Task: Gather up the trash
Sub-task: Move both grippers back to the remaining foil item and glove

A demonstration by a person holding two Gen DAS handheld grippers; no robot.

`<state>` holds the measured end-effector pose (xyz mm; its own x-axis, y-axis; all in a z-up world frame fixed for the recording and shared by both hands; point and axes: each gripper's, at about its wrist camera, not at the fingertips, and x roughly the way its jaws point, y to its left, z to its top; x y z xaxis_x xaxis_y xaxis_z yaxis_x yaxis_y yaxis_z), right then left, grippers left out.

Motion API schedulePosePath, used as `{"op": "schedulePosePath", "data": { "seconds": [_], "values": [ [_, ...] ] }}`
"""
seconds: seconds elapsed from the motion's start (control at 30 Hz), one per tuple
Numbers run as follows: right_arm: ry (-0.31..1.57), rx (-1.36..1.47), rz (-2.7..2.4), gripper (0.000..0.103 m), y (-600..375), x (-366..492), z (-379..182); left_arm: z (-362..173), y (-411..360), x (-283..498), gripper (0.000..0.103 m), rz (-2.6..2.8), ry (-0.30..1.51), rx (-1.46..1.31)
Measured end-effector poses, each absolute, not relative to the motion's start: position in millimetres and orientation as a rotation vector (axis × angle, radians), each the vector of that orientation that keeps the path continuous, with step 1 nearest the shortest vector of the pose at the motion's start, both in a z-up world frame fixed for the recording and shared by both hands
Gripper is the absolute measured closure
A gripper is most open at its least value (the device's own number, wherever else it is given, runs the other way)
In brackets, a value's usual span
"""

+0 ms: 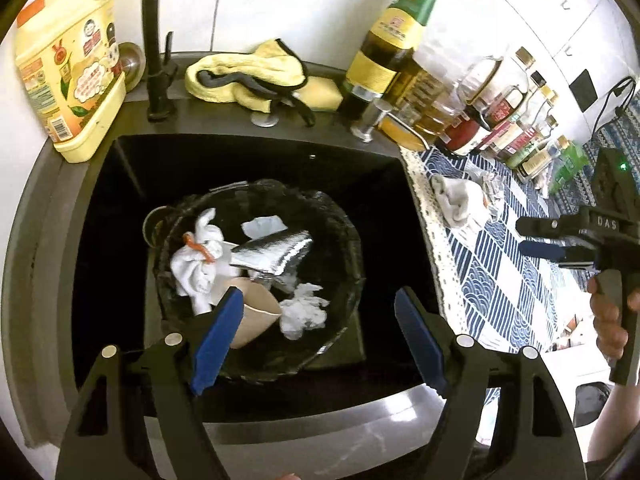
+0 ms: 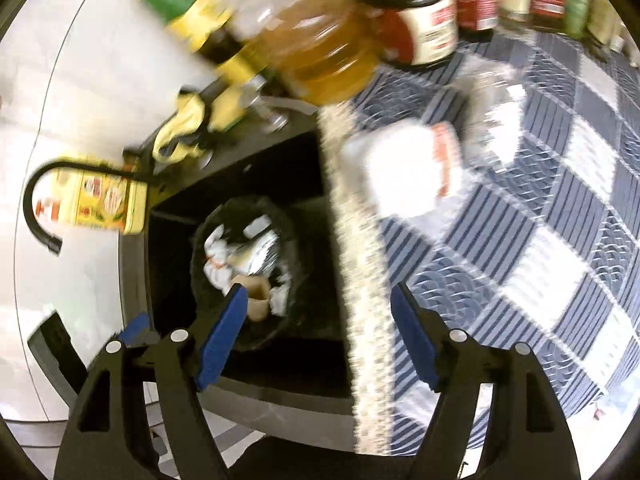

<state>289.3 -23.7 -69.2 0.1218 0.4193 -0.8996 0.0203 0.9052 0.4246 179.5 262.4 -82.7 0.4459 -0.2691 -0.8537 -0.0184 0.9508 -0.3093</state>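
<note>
A black-lined trash bin (image 1: 344,240) stands in the dark sink (image 1: 380,184). It holds white tissues (image 1: 200,264), a silver foil wrapper (image 1: 276,252), a brown paper cup (image 1: 256,316) and a crumpled tissue (image 1: 302,312). My left gripper (image 1: 318,340) is open and empty above the bin's near rim. My right gripper (image 2: 316,340) is open and empty over the sink's right edge; it also shows in the left wrist view (image 1: 536,238). A white crumpled tissue (image 2: 400,168) and clear wrappers (image 2: 500,120) lie on the blue patterned cloth (image 2: 540,240). The bin (image 2: 200,240) shows blurred in the right wrist view.
A yellow oil jug (image 1: 68,76), black faucet (image 1: 154,40), yellow rag (image 1: 248,72), green-labelled bottle (image 1: 392,36) and several jars and bottles (image 1: 500,120) line the back of the counter. The cloth has a lace edge (image 1: 428,220) beside the sink.
</note>
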Motion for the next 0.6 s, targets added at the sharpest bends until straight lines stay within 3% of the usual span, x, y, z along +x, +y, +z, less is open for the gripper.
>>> {"op": "schedulePosePath", "data": {
  "seconds": [0.27,0.6],
  "values": [
    [1.387,0.44,0.223,0.029,-115,327,-65,-74,214,179,0.024,-0.122,1.09,-0.301],
    [1.458,0.519,0.202,0.029,-164,386,-115,-65,160,172,0.019,-0.057,1.074,-0.317]
  ]
}}
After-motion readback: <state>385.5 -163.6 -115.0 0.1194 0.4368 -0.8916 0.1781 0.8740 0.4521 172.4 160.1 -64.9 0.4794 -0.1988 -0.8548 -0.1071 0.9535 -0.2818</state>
